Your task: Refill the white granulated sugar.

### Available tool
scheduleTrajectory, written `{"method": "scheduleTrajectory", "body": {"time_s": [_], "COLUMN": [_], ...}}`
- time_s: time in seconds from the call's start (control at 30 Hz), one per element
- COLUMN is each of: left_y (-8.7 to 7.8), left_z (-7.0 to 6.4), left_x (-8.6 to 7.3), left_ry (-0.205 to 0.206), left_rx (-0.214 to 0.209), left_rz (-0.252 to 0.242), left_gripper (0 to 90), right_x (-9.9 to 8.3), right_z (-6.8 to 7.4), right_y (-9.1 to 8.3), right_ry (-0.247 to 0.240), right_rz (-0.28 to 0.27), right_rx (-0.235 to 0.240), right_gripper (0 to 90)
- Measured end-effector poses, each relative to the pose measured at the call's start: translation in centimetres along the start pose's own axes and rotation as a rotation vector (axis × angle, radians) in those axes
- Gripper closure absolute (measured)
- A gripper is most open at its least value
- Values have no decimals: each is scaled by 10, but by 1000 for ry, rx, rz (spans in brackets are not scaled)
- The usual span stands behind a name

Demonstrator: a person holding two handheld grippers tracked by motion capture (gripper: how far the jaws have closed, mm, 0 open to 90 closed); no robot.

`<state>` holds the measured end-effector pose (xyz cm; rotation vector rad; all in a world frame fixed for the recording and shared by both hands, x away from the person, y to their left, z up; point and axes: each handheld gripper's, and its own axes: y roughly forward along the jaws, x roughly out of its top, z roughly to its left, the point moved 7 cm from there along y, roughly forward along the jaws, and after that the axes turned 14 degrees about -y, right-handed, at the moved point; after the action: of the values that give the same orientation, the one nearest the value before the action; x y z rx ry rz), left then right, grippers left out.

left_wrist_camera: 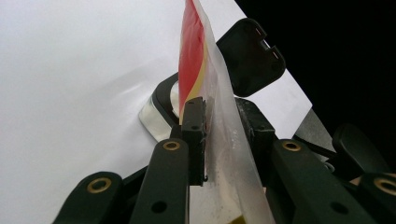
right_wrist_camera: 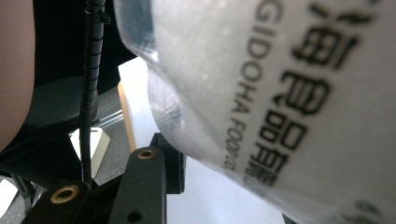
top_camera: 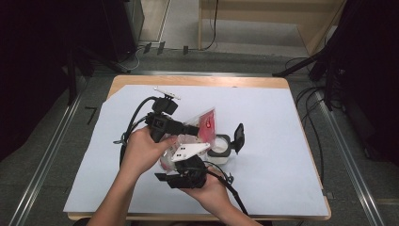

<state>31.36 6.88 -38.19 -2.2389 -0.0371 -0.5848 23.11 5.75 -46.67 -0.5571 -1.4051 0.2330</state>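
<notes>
A person stands at a table covered with a white sheet (top_camera: 282, 141), a pair of tongs in each hand; between the two hangs a clear plastic bag (top_camera: 195, 136) with a red label, tilted toward a small white container (top_camera: 220, 149) whose black hinged lid (top_camera: 239, 136) stands open. The container sits near the middle of the sheet, just to the right of the hands.

The step in hand looks like pouring — the bag's upper end leans over the container's mouth; the next move probably calls for raising the bag's lower end while keeping its mouth over the opening, so that nothing spills onto the sheet.

The left tongs (left_wrist_camera: 223, 123) are closed almost fully, the jaws pinching the bag (left_wrist_camera: 219, 135) edge-on, with the container (left_wrist_camera: 156, 114) and its lid (left_wrist_camera: 250, 53) just beyond; the high view cannot show that pinch. The right tongs (top_camera: 186, 176) sit lowest in the high view, under the bag; in their own view one jaw shows beneath the bag (right_wrist_camera: 280, 93), whose printed lettering fills the upper right, but the other jaw is hidden — I cannot tell how far open they are, nor whether they have hold of the bag. The high view alone gives the whole layout: both hands, bag and container together.
</notes>
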Motion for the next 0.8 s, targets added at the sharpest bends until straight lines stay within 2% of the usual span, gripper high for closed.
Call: {"method": "scheduleTrajectory", "body": {"time_s": [0.8], "left_y": [0], "left_z": [-3], "left_x": [0], "left_ry": [12], "left_rx": [3], "left_rz": [-6], "left_gripper": [757], "right_x": [0], "right_z": [0], "right_y": [0], "right_ry": [9], "right_rz": [-4], "right_rx": [-10], "right_gripper": [635]}}
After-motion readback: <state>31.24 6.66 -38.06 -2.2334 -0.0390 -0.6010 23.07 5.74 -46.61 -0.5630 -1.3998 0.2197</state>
